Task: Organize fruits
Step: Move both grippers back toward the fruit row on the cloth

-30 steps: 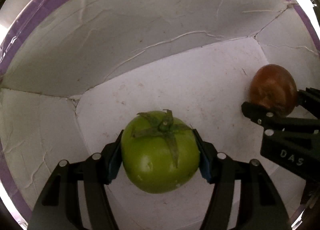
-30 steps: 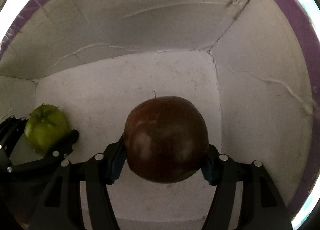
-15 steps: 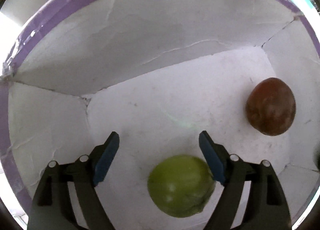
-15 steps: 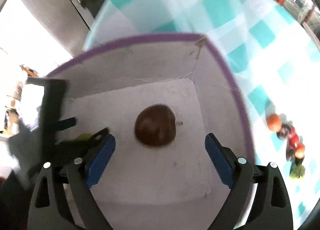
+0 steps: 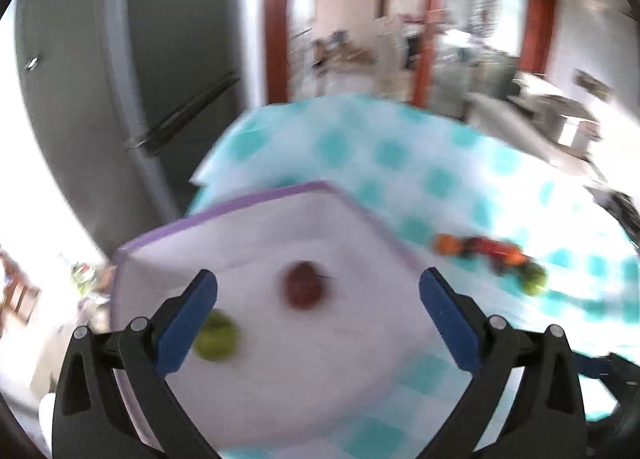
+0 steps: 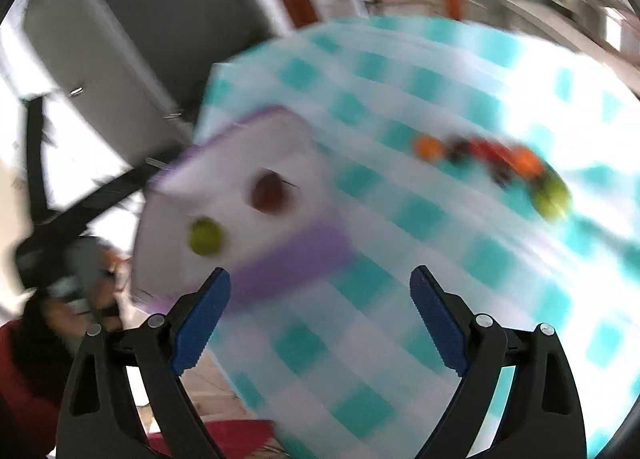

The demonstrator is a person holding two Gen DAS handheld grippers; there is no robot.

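Note:
A white box with a purple rim [image 5: 248, 199] sits at the left end of the table. In it lie a green tomato [image 5: 216, 337] and a dark red apple [image 5: 303, 291], apart from each other. My left gripper [image 5: 317, 275] hovers high above the box, its jaws opening with nothing between them. The right wrist view shows the same box [image 6: 296, 255], the tomato [image 6: 205, 237] and the apple [image 6: 269, 193]. My right gripper [image 6: 320, 273] is open and empty above the tablecloth, right of the box. A blurred row of loose fruits [image 6: 492, 157] lies farther right.
A teal and white checked cloth [image 5: 440, 163] covers the table. The fruit row [image 5: 488, 251] ends in a green fruit [image 5: 534, 283]. A grey door [image 5: 120, 59] stands behind the table's left end. A person's hand [image 6: 88, 279] and red sleeve [image 6: 24, 359] are at the left.
Both grippers opened, leaving the tomato and the apple on the box floor. Both then rose out of the box and tilted up, so the table and fruit row came into view.

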